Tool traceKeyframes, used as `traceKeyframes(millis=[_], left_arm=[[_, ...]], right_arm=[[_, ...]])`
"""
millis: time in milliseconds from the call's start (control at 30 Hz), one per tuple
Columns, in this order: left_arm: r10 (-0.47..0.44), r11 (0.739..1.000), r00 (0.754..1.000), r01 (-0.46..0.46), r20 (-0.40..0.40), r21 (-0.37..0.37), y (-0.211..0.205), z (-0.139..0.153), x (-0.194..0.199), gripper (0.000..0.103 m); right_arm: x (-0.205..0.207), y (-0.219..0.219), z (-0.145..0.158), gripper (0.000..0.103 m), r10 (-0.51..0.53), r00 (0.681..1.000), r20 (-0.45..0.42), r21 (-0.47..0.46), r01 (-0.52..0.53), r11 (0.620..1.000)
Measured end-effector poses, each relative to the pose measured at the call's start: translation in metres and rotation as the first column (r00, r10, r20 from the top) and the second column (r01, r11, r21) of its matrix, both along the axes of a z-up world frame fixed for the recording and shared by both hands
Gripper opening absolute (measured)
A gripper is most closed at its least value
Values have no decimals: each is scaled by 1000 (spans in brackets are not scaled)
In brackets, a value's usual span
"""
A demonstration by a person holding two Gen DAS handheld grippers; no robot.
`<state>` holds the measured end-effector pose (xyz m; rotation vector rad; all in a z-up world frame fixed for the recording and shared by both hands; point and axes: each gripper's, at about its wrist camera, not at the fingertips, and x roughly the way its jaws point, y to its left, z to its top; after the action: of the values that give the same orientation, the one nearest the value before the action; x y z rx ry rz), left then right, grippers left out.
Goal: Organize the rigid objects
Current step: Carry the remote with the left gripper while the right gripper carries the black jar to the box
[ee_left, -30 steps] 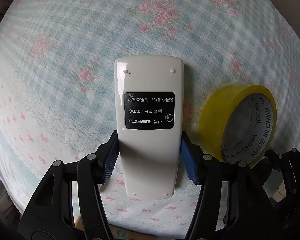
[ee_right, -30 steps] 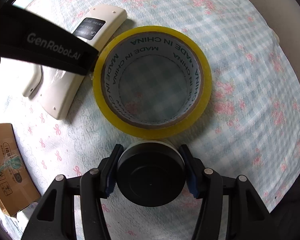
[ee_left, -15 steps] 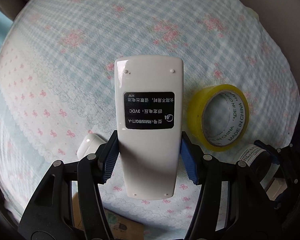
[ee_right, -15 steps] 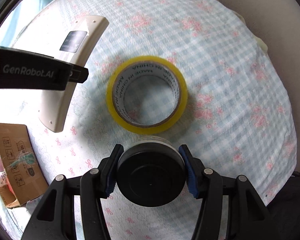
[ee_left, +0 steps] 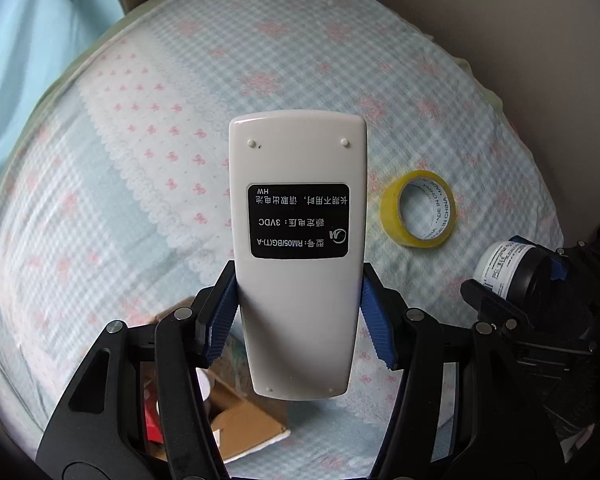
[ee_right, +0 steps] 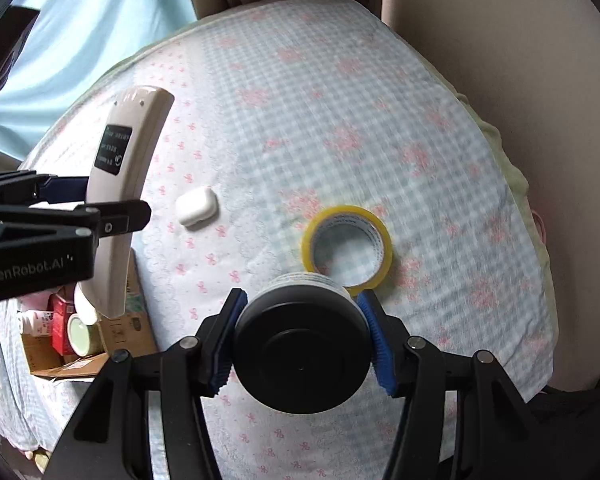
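Observation:
My left gripper [ee_left: 298, 320] is shut on a white remote control [ee_left: 298, 216], held back side up with its black label showing, well above the bed. The remote also shows at the left of the right wrist view [ee_right: 120, 196]. My right gripper [ee_right: 302, 336] is shut on a round jar with a black lid [ee_right: 302, 344], also lifted; the jar shows at the right of the left wrist view [ee_left: 516, 268]. A yellow tape roll [ee_left: 418, 209] lies flat on the checked bedspread [ee_left: 180, 160], just beyond the jar in the right wrist view [ee_right: 347, 242].
A small white earbud case [ee_right: 197, 205] lies on the bedspread left of the tape. An open cardboard box [ee_right: 80, 344] with a red packet and small jars sits at the lower left, below the remote; it also shows in the left wrist view [ee_left: 236, 416]. Curtains and a beige wall lie beyond the bed.
Both grippers have risen well above the bed with the remote and jar still held. The tape roll looks much smaller and farther. The earbud case and box have come into view.

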<state>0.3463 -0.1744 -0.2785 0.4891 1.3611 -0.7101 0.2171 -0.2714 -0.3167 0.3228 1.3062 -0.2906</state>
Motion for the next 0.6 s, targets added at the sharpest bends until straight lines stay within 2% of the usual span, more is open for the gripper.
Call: traceKeyframes(millis=[300, 467, 600], left_arm=[[161, 987, 985, -160, 56, -20, 127, 33, -5, 54], [249, 968, 965, -250, 81, -6, 208, 32, -6, 54], [274, 961, 957, -277, 101, 22, 262, 23, -7, 54]], right_arm=[[34, 82, 54, 52, 136, 987, 91, 33, -139, 990], [49, 134, 65, 52, 221, 969, 107, 79, -230, 970], [58, 176, 65, 52, 272, 957, 106, 119, -283, 952]])
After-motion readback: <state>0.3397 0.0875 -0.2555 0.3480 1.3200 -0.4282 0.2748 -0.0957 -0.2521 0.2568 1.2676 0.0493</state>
